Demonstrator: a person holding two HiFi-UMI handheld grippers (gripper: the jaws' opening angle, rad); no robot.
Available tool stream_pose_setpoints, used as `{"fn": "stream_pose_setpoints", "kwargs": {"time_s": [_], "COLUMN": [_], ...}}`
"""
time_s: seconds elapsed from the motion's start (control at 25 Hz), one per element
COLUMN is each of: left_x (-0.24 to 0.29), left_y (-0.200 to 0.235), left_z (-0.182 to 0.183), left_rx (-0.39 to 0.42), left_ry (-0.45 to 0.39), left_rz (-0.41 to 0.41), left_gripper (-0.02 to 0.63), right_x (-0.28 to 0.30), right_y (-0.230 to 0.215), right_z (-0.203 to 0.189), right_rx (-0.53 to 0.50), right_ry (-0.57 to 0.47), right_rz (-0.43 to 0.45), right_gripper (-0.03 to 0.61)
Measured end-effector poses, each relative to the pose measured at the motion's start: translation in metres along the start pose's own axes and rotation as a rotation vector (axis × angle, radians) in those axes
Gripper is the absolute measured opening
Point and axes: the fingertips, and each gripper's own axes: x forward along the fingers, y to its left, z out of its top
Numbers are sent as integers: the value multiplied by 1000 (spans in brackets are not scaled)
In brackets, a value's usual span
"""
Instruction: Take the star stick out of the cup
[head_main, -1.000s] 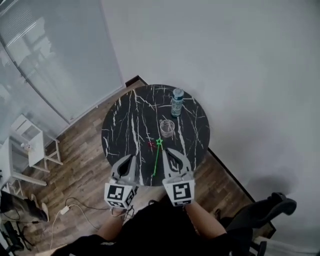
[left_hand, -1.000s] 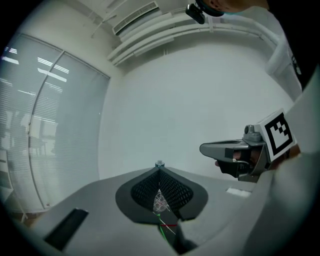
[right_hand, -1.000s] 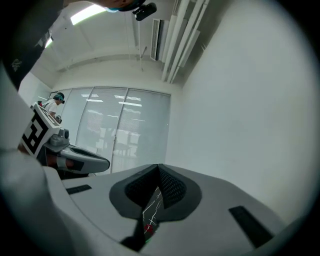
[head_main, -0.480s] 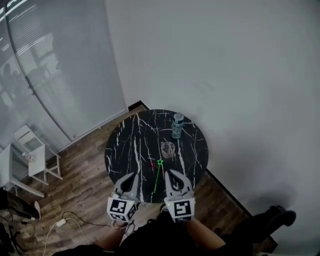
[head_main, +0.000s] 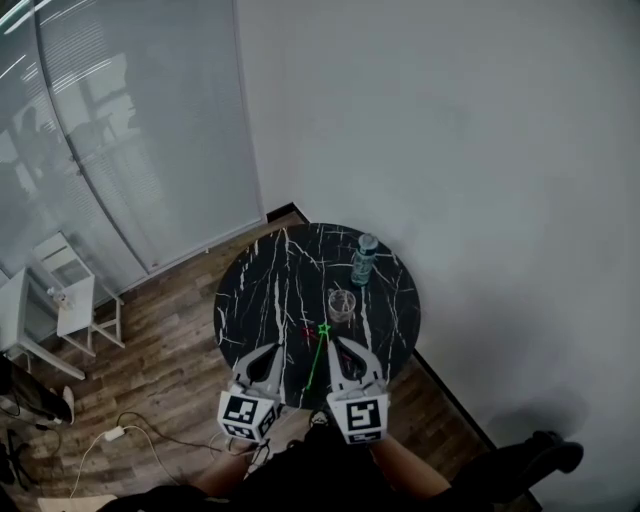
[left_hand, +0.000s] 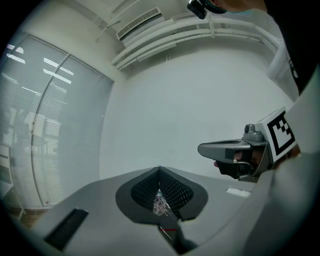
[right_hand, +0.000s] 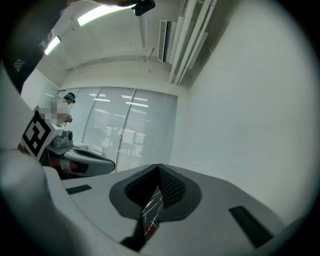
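Round black table (head_main: 250, 300) with white marble veins on a wood plank floor (head_main: 170, 360), set close to a plain white wall (head_main: 460, 150); a clear water bottle (head_main: 363, 262) with a blue cap stands upright near the table's far right edge. Glass partition with blinds (head_main: 120, 150) on the left, a small white stand (head_main: 78, 303) below it, a white plug and cable (head_main: 112, 434) on the floor nearer in, and a dark chair (head_main: 535, 462) at lower right. Ceiling pipes (right_hand: 192, 35) and a strip light (right_hand: 102, 14) overhead.
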Motion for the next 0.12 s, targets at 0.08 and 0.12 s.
{"fn": "stream_pose_setpoints", "kwargs": {"time_s": [0.08,0.12], "left_x": [1,1], "left_y": [-1,-2], "left_z": [-2,-3], "left_rx": [-7,-11], "left_ry": [5,8], "left_rz": [1,2], "left_gripper": [0,0], "right_x": [-1,-1], "right_y": [0,0], "right_z": [-2,-3], "right_rx": [0,0], "right_ry": [5,8], "right_rz": [5,8], "right_gripper": [-3,-3]}}
